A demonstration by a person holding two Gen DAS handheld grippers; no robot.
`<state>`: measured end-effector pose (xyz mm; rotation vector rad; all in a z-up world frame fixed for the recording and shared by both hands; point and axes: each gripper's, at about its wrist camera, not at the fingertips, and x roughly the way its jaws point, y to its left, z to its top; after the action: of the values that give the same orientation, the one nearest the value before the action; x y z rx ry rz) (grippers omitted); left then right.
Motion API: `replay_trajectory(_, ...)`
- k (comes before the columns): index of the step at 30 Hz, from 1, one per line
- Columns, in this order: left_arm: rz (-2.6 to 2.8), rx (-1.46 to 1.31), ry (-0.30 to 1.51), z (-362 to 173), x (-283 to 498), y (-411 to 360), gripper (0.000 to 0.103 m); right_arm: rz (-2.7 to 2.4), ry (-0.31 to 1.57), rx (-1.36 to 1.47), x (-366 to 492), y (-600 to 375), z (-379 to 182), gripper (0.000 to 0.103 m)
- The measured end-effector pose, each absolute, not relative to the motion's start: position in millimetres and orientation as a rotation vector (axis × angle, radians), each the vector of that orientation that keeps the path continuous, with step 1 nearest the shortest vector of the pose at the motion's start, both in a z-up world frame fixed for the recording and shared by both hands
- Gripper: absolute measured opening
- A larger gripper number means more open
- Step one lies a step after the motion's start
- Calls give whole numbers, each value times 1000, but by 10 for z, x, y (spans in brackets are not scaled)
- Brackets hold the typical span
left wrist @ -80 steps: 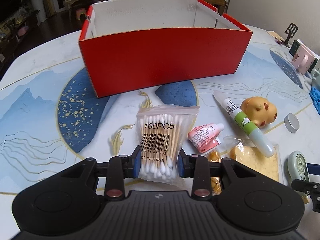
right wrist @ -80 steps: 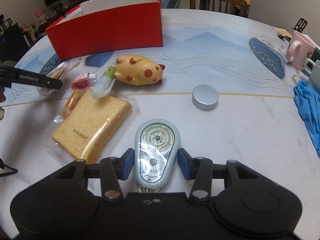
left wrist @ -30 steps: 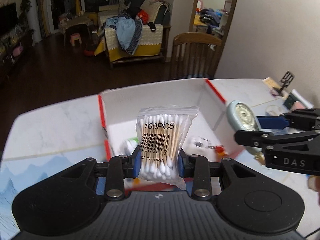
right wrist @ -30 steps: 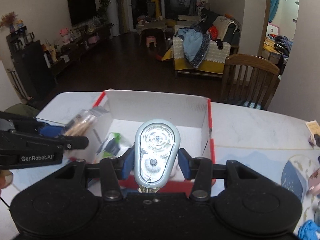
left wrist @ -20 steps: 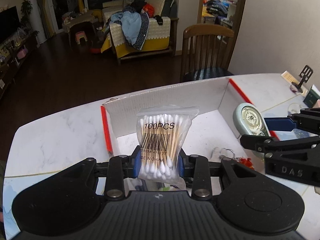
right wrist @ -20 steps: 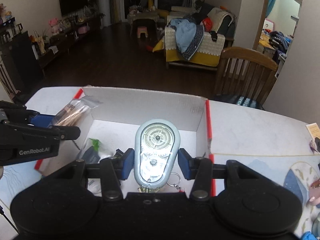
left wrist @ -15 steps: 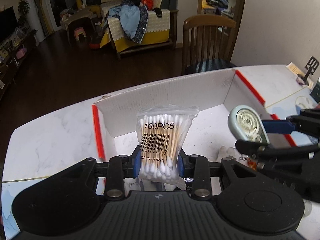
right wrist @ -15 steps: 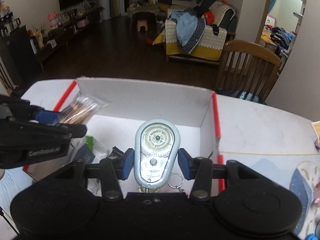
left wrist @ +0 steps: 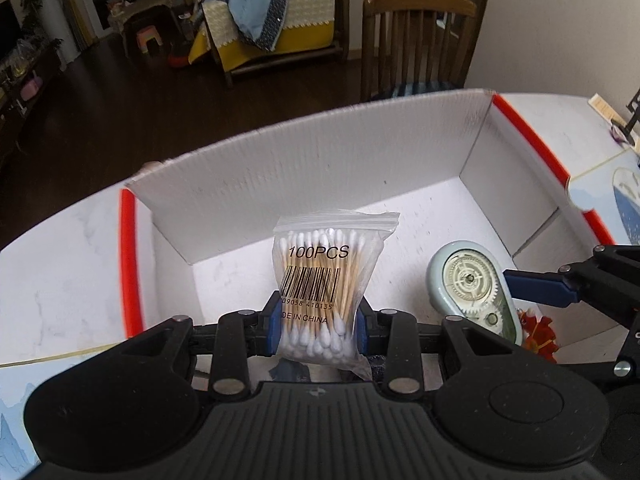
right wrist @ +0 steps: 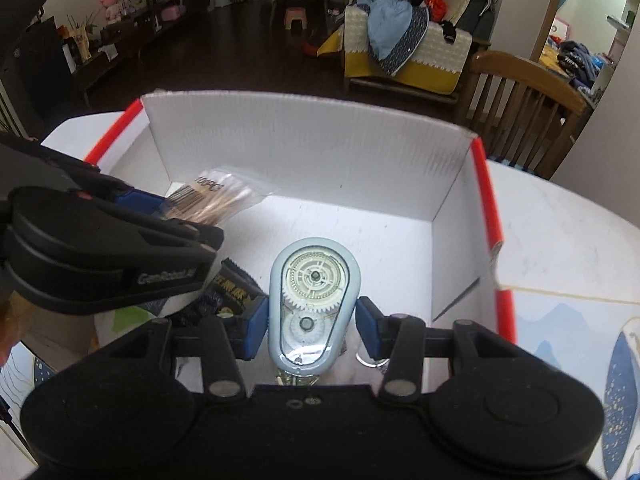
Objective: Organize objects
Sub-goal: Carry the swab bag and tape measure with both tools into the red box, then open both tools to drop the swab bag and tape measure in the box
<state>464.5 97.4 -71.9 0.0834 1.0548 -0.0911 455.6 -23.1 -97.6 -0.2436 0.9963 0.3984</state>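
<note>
L gripper (left wrist: 318, 322) jaws pinched clear plastic bag of cotton swabs (left wrist: 326, 284); R gripper (right wrist: 312, 322) jaws pinched pale-blue oval correction-tape dispenser (right wrist: 314, 306), both over red-rimmed white cardboard box (left wrist: 320, 176) on bench.

Left gripper (left wrist: 318, 326) clamps swab bag (left wrist: 324, 292) over box (left wrist: 304, 184).

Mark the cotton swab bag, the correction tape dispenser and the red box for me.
cotton swab bag (left wrist: 316, 280): left wrist view, on its barcode.
correction tape dispenser (right wrist: 314, 300): right wrist view, on its clear gear window.
red box (left wrist: 304, 184): left wrist view, on its white far inner wall.
</note>
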Motion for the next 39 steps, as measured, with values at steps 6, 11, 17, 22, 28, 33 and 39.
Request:
replay_trajectory(6, -113, 145, 1077, -801, 4665, 896, 34, 390, 1031, -260, 4572, -212, -1090, 46)
replay_trajectory(11, -134, 163, 1099, -846, 4686, 847, 34, 389, 1041, -262, 4561, -196, -1123, 47)
replay_trajectory(17, -133, 140, 1099, -862, 4692, 831, 43, 393, 1046, -262, 4541, -232, -1108, 48)
replay_trajectory(22, -128, 96, 1060, -760, 4639, 871, 66, 394, 1017, -254, 4502, -293, -1025, 55)
replay_trajectory(28, -137, 65, 1032, -602, 4526, 902, 66, 401, 983, -239, 4413, -371, -816, 56)
replay_trajectory(33, -137, 59, 992, -424, 4371, 929, 66, 414, 945, -227, 4297, -429, -615, 57)
replay_trajectory(39, -121, 41, 937, -175, 4166, 978, 66, 422, 912, -195, 4156, -539, -406, 57)
